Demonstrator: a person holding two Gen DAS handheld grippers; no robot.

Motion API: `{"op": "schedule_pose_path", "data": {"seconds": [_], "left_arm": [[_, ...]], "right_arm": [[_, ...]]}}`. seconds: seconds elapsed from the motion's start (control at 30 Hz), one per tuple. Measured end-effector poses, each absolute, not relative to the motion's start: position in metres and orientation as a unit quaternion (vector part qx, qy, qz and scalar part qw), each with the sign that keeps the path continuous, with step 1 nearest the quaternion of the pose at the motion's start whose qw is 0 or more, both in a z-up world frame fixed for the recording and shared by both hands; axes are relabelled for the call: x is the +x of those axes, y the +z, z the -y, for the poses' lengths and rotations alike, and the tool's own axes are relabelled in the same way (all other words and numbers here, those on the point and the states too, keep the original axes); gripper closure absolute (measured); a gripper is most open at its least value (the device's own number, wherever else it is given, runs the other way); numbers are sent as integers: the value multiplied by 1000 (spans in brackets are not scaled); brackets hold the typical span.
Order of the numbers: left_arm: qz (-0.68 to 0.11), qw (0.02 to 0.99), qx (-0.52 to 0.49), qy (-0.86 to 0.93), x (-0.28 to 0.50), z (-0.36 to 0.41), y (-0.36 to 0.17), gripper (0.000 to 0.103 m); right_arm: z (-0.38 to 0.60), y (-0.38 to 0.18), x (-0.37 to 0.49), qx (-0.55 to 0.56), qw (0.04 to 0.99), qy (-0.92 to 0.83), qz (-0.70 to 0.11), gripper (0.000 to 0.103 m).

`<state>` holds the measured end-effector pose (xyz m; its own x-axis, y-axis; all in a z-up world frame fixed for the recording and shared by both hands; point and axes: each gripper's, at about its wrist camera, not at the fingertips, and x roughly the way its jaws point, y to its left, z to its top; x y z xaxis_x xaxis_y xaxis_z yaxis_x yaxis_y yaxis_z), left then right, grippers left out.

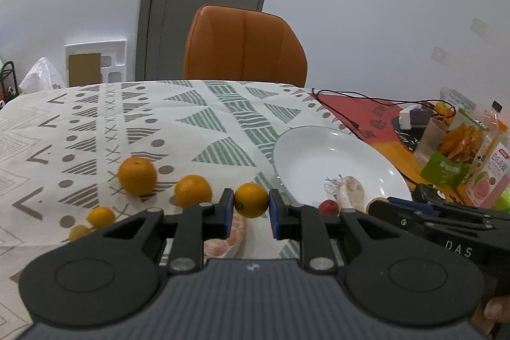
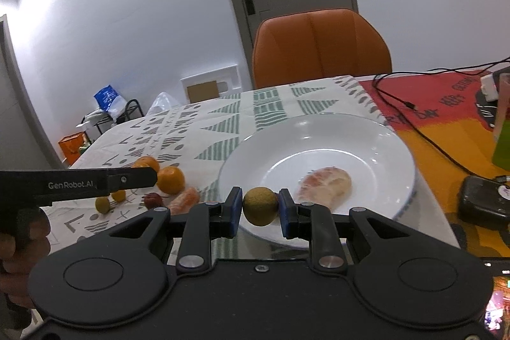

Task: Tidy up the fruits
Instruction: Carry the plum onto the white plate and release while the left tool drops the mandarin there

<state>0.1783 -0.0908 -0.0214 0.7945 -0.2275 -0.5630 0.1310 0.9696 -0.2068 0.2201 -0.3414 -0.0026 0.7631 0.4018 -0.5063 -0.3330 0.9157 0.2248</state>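
Observation:
My left gripper is shut on a small orange, its blue pads pressed to both sides, just left of the white plate. My right gripper is shut on a round greenish-brown fruit above the near rim of the plate. One peeled citrus segment lies in the plate. Two more oranges and two smaller yellow fruits rest on the tablecloth to the left. A small red fruit and another peeled segment lie beside them.
An orange chair stands behind the table. Right of the plate are black cables, a charger, snack packets, a bottle and a black device. A hand holds the left gripper's handle.

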Motion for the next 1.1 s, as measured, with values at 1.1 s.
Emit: {"op": "schedule_pose_path", "data": {"seconds": [1.1], "left_arm": [[-300, 942, -48, -142, 206, 149, -17, 81]], "right_arm": [[384, -13, 219, 97, 942, 152, -283, 69]]}}
